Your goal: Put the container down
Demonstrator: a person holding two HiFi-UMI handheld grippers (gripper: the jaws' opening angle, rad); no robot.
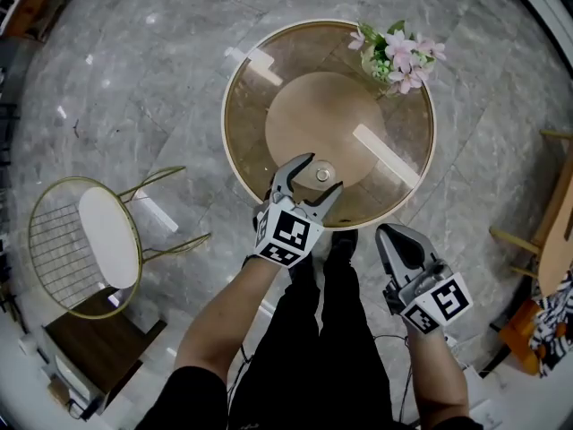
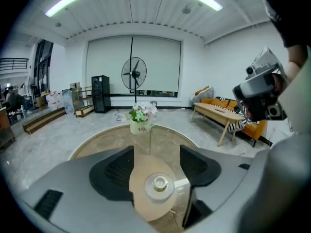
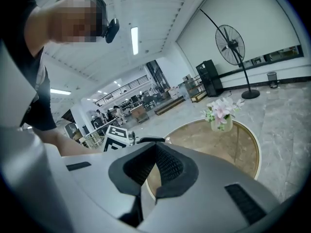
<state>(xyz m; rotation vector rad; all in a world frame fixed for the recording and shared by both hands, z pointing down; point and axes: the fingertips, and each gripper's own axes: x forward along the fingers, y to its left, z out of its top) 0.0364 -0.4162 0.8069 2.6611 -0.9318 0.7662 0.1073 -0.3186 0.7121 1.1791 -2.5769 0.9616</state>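
A small clear round container (image 1: 322, 175) with a pale cap stands upright on the round glass table (image 1: 240, 141), near its front edge. My left gripper (image 1: 318, 179) is open, one jaw on each side of the container. In the left gripper view the container (image 2: 159, 184) sits between the dark pads (image 2: 114, 171) with a gap on both sides. My right gripper (image 1: 400, 247) is shut and empty, held off the table to the right of the person's legs. Its pads (image 3: 167, 164) meet in the right gripper view.
A vase of pink flowers (image 1: 394, 56) stands at the table's far right rim. A gold wire chair with a white seat (image 1: 89, 240) is on the left, with wooden furniture (image 1: 555, 240) on the right. Grey marble floor surrounds the table.
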